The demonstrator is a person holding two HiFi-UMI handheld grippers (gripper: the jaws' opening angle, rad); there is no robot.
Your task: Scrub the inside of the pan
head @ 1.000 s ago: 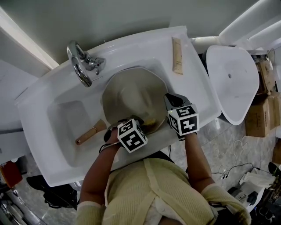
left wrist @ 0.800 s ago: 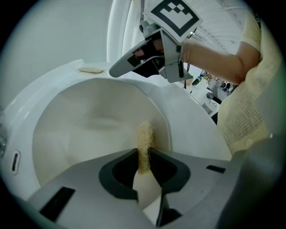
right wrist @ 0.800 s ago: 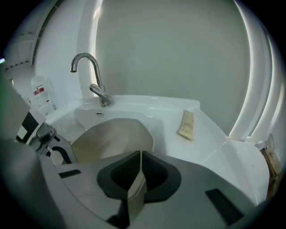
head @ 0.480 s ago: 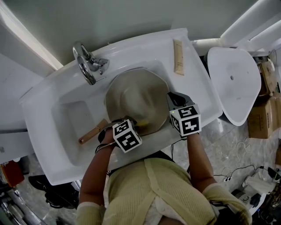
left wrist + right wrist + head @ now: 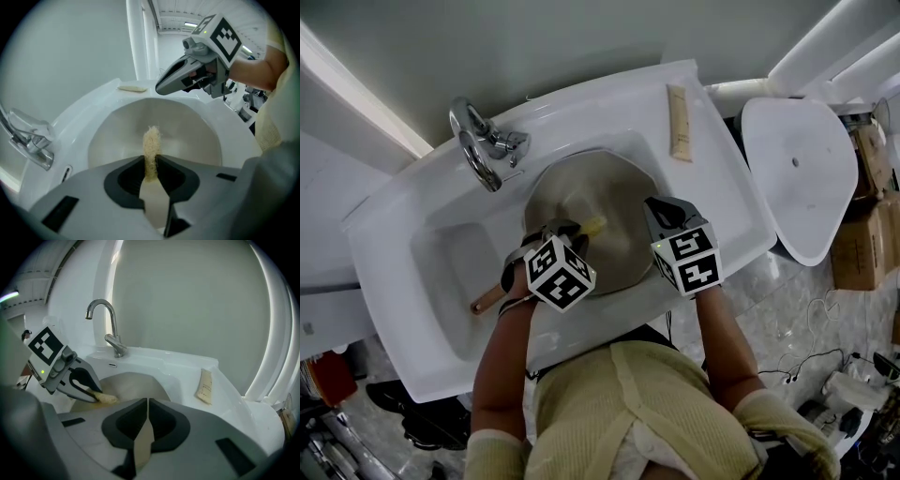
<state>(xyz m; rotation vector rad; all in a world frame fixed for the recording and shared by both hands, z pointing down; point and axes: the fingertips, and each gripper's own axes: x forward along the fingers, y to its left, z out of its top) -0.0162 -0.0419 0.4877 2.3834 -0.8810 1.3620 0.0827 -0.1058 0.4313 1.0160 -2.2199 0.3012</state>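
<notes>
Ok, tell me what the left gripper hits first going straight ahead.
Most likely the inside of the pan: the scrubber clamped in the left gripper leads straight at it, though depth is unclear.

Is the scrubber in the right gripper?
No, the fibrous scrubber is pinched in the left gripper, held over the pan.

Right gripper point(image 5: 147, 401) has its jaws pinched on the pan point(image 5: 136, 383) rim. Left gripper point(image 5: 93, 392) clamps a yellow scrubber point(image 5: 107, 399) inside the pan, faucet point(image 5: 110, 324) behind.
</notes>
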